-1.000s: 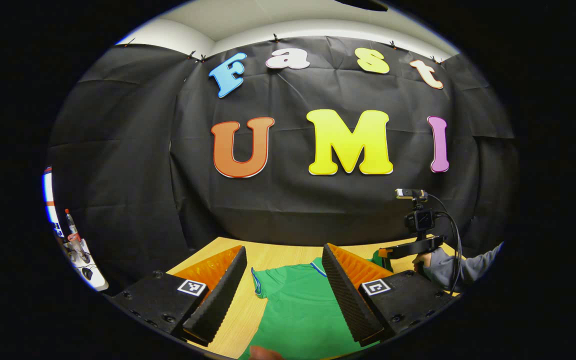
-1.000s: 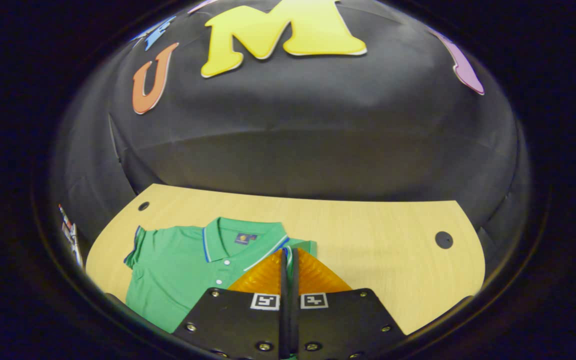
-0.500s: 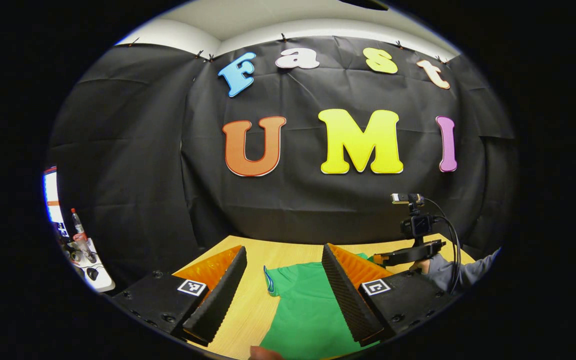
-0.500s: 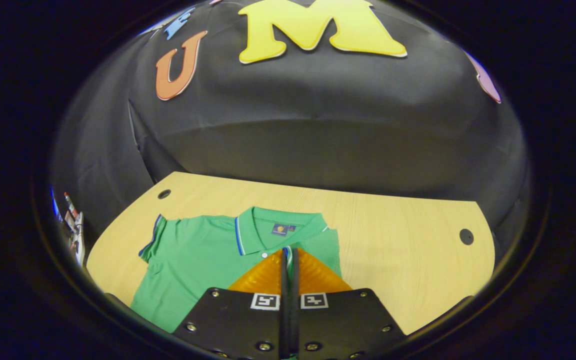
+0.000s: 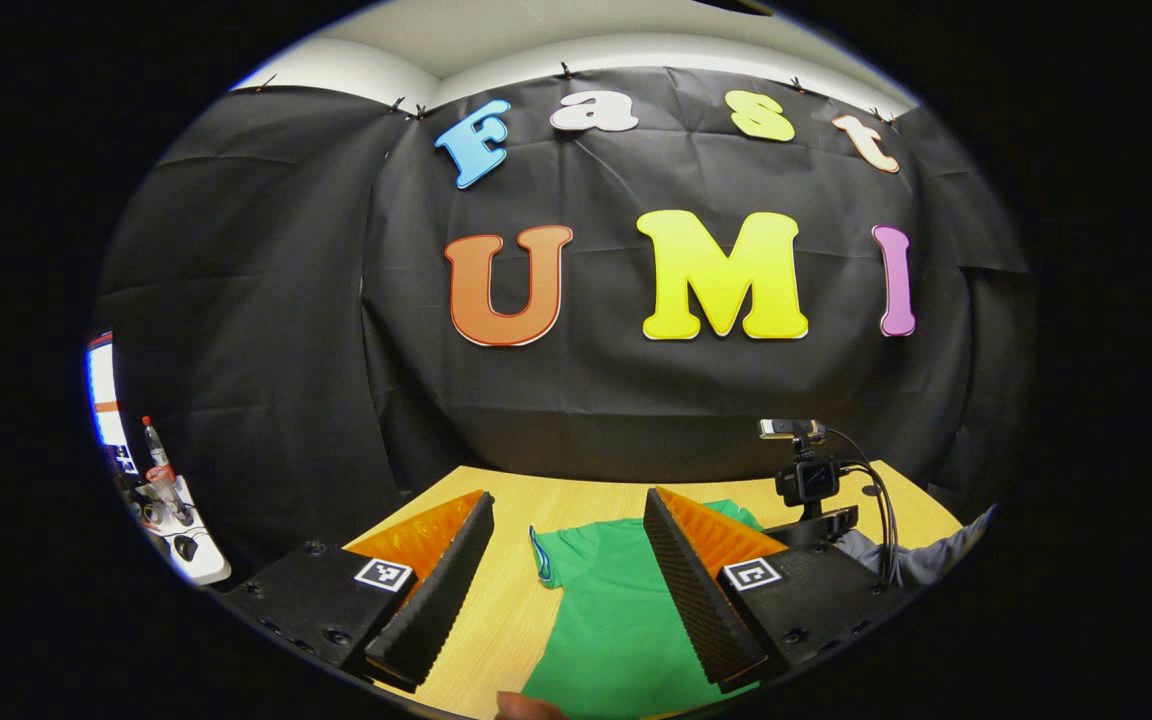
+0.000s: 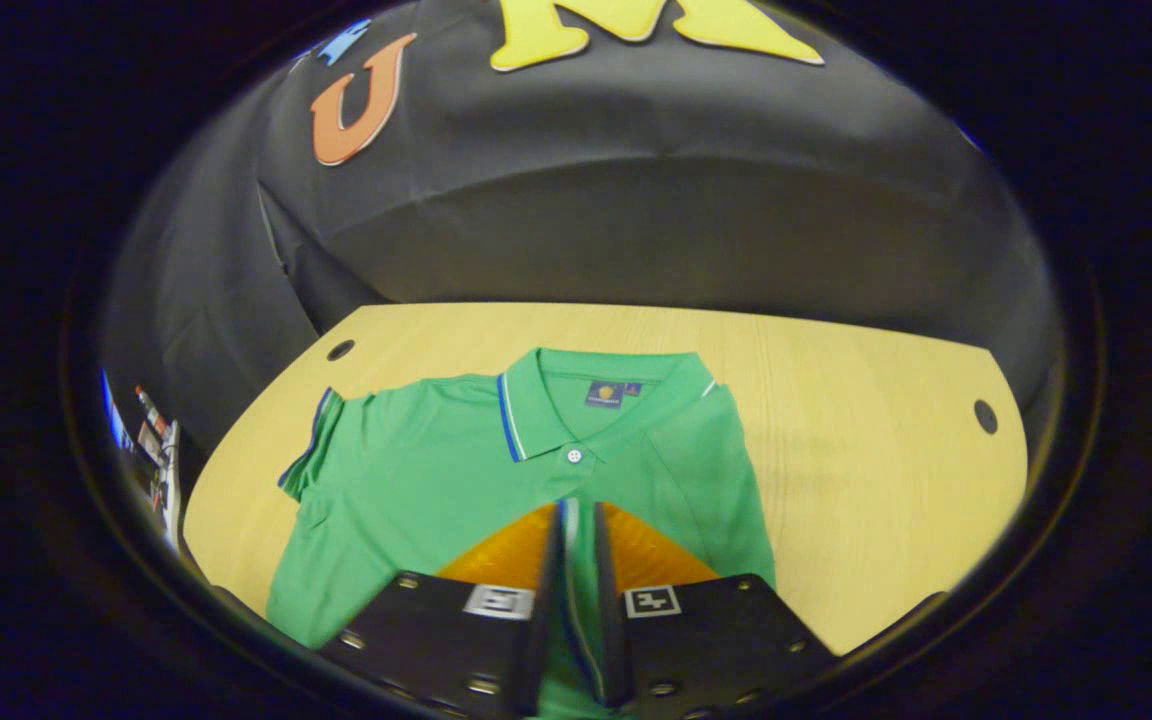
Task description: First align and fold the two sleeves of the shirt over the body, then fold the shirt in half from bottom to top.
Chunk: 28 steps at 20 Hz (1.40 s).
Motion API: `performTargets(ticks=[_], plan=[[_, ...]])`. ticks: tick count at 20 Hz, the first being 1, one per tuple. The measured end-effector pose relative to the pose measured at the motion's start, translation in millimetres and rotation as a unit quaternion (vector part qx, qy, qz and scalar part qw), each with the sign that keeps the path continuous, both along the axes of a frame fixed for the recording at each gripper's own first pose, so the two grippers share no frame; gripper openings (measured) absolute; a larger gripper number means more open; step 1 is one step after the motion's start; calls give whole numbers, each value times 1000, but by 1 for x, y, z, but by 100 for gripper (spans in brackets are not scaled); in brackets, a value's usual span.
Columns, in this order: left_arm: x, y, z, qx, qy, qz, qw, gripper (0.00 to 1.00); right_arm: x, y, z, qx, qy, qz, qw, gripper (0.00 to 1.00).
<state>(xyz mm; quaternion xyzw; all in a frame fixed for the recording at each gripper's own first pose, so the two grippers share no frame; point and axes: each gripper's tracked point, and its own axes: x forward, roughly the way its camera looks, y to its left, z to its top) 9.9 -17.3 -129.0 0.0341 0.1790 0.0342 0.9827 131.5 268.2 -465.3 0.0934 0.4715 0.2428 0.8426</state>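
1. Since a second ago your right gripper (image 6: 574,560) has carried the right sleeve (image 6: 576,610) inward across the polo shirt (image 6: 436,480), and its jaws have gone from tightly clenched to a narrow gap.
2. That sleeve's striped cuff sits in the gap between the fingers; you seem to be mid-release, though from this angle I cannot tell whether both fingers press the cloth.
3. The right side of the shirt now shows a straight folded edge running down from the collar (image 6: 596,400), so the sleeve lies over the body as the task asks.
4. Your left gripper (image 5: 566,580) hovers with its jaws spread wide and empty, just above the shirt's near part on the wooden table (image 6: 866,470).
5. It is poised there, I judge, because the left sleeve (image 6: 311,460) sticks out flat toward the table's left edge, unfolded, and is the next thing to take.
6. In the left gripper view you see the right gripper's camera mount (image 5: 808,480) low over the shirt, with a grey sleeve (image 5: 921,560) of your arm behind it.
7. Let the cuff drop flat before withdrawing, or the fold may drag open.
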Motion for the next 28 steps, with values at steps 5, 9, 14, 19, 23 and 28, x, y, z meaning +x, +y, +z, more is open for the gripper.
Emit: performTargets(ticks=[5,9,14,19,23,28], plan=[[18,19,-39,3,19,11,1000,97,1,-33,17,-29,-40,-18,999,96],[52,36,-90,-15,46,35,998,97,6,-77,75,-25,-114,-35,993,96],[106,45,-144,-9,66,33,997,97,-13,-148,138,-35,-177,-50,982,96],[152,61,-204,-28,121,60,990,96,-45,-209,178,-56,-205,-76,974,97],[179,79,-250,-31,169,80,982,97,-62,-252,193,-85,-209,-108,968,95],[193,88,-295,-15,213,82,973,97,-67,-277,194,-103,-197,-131,966,96]])
